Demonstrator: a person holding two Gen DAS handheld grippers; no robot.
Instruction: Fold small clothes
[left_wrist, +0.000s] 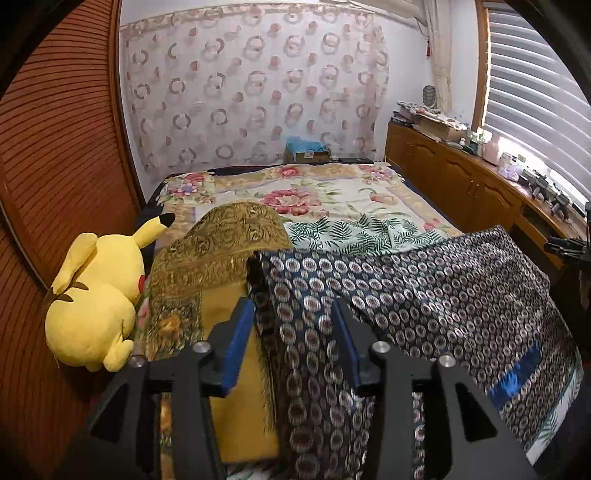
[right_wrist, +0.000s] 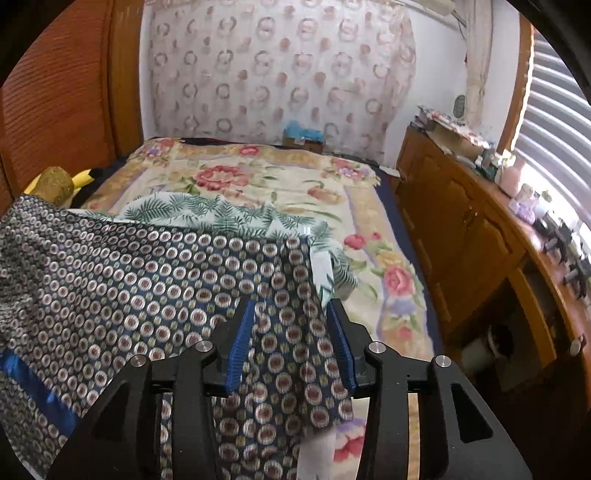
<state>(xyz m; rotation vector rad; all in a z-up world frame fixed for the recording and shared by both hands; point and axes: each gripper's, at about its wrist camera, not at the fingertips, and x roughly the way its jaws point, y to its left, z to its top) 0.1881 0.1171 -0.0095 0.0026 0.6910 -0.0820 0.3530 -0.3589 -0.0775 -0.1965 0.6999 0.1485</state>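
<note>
A dark blue cloth with small ring patterns (left_wrist: 424, 288) lies spread across the near part of the bed, and it also fills the left of the right wrist view (right_wrist: 129, 280). My left gripper (left_wrist: 293, 332) stands open over its left edge, with the fabric lying between the blue pads. My right gripper (right_wrist: 290, 332) is open too, and the cloth's right corner hangs loosely between its pads. A gold patterned cloth (left_wrist: 221, 243) lies to the left. A leaf-print cloth (left_wrist: 354, 232) sits just beyond the blue one.
The bed carries a floral blanket (left_wrist: 314, 184). A yellow plush toy (left_wrist: 96, 299) rests at the bed's left edge against a slatted wooden wall (left_wrist: 55, 147). A wooden cabinet (right_wrist: 461, 229) with clutter on top runs along the right. A cardboard box (left_wrist: 306, 151) stands at the far end.
</note>
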